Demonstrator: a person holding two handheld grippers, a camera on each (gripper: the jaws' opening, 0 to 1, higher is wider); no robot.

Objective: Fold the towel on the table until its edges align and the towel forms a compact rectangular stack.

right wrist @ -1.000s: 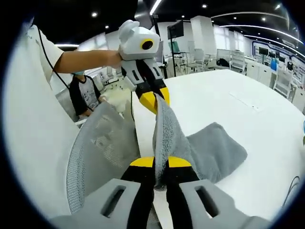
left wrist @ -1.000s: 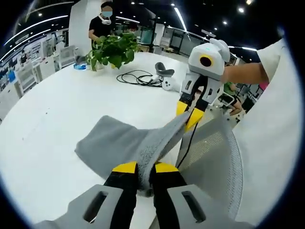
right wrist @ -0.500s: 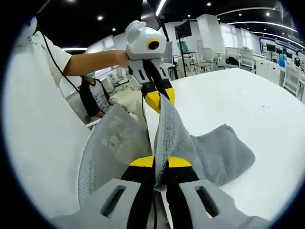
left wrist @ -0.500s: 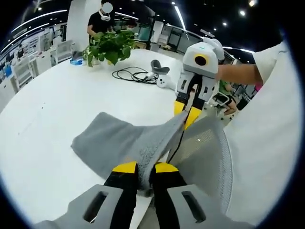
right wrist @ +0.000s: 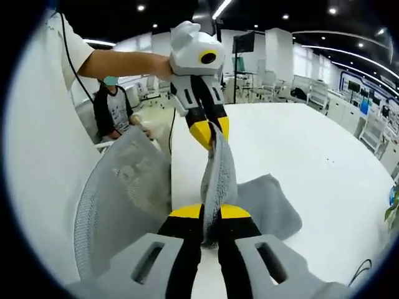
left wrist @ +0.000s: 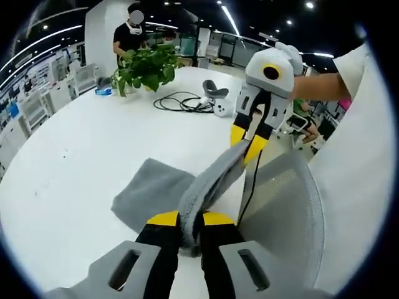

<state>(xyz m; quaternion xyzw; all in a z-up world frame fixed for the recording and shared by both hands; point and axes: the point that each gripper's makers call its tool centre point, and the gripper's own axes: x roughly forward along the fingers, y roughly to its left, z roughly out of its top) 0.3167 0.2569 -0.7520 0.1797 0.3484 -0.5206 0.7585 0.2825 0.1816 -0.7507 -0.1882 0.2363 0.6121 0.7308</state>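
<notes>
A grey towel lies partly on the white table, and one edge is lifted and stretched tight between both grippers. My left gripper is shut on one end of that raised edge. In the left gripper view the right gripper comes in from the right, shut on the other end. In the right gripper view my right gripper clamps the towel, and the left gripper pinches the far end above the table's near edge.
A grey mesh chair back stands right beside the table edge under the grippers. At the far side are a potted plant, a black cable coil and a white device. A person stands behind the plant; another sits beyond the chair.
The held edge has risen and pulled tighter, so less towel lies spread on the table. Both views shifted with the hands.
</notes>
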